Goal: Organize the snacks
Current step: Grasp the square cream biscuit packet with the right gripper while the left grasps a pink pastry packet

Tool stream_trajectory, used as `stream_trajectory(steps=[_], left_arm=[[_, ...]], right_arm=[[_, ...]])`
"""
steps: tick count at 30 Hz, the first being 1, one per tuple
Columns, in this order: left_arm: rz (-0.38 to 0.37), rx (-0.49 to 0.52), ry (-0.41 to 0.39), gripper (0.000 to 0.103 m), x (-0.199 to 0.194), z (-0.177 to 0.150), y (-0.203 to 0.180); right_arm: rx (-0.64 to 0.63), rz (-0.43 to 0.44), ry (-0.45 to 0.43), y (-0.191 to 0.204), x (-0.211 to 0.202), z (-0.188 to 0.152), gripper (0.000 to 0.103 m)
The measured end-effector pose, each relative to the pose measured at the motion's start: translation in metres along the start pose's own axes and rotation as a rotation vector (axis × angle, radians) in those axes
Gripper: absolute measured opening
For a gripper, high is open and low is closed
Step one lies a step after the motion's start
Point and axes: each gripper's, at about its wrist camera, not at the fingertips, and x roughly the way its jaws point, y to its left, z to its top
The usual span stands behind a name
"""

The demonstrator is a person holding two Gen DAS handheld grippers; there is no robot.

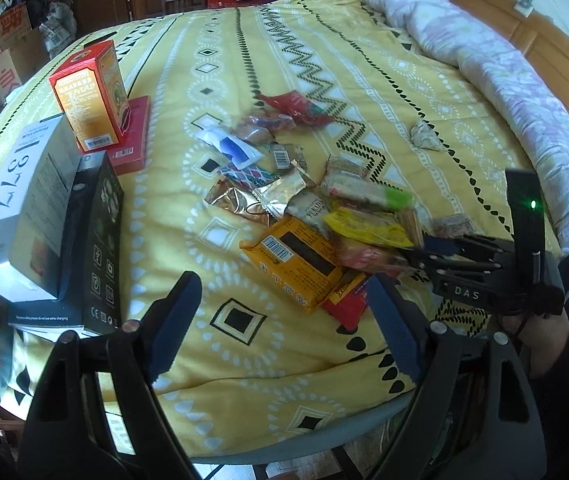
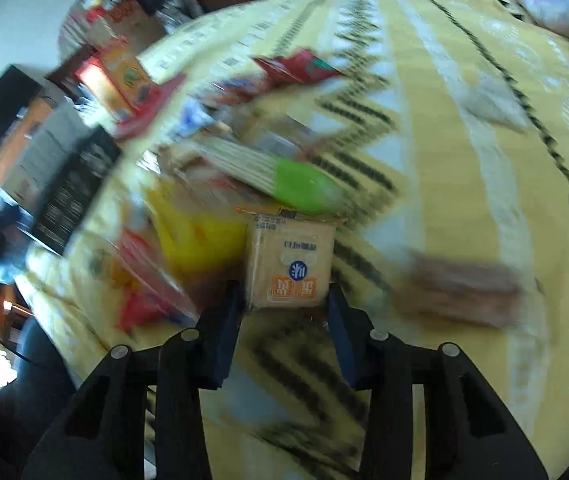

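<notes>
Right wrist: my right gripper [image 2: 286, 300] pinches a tan cracker packet [image 2: 289, 262] (blurry); left gripper [image 1: 280, 320] spread, empty; snack pile [image 1: 316, 216] mostly unsorted.

A bed [image 1: 244, 400] under a yellow patterned cover carries everything. A loose heap of snack packets [image 1: 308, 208] lies mid-bed, with a stack of boxes [image 1: 56, 216] at the left edge and a rolled pale quilt [image 1: 504, 76] along the far right.
</notes>
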Motion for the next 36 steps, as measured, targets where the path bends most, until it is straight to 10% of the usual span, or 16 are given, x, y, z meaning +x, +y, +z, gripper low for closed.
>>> stream_trajectory(steps=[4,11,25,28,36], left_arm=[[0.025,0.018,0.004,0.086,0.001,-0.001,-0.003],[0.022,0.099,0.003,0.086,0.012,0.001,-0.012],[0.013,0.324,0.102,0.093,0.105,0.020,-0.072],[0.031,0.322,0.105,0.066,0.112,0.019,-0.072],[-0.008,0.248,0.042,0.061,0.078,-0.003,-0.040]], right_arm=[[-0.035,0.160,-0.073,0.028,-0.011,0.019,0.044],[0.054,0.032,-0.094,-0.006,-0.033,-0.002,0.044],[0.222,0.063,-0.069,-0.059,-0.037,-0.047,0.045],[0.227,0.067,-0.067,-0.059,-0.034,-0.050,0.045],[0.227,0.069,-0.071,-0.059,-0.034,-0.051,0.045]])
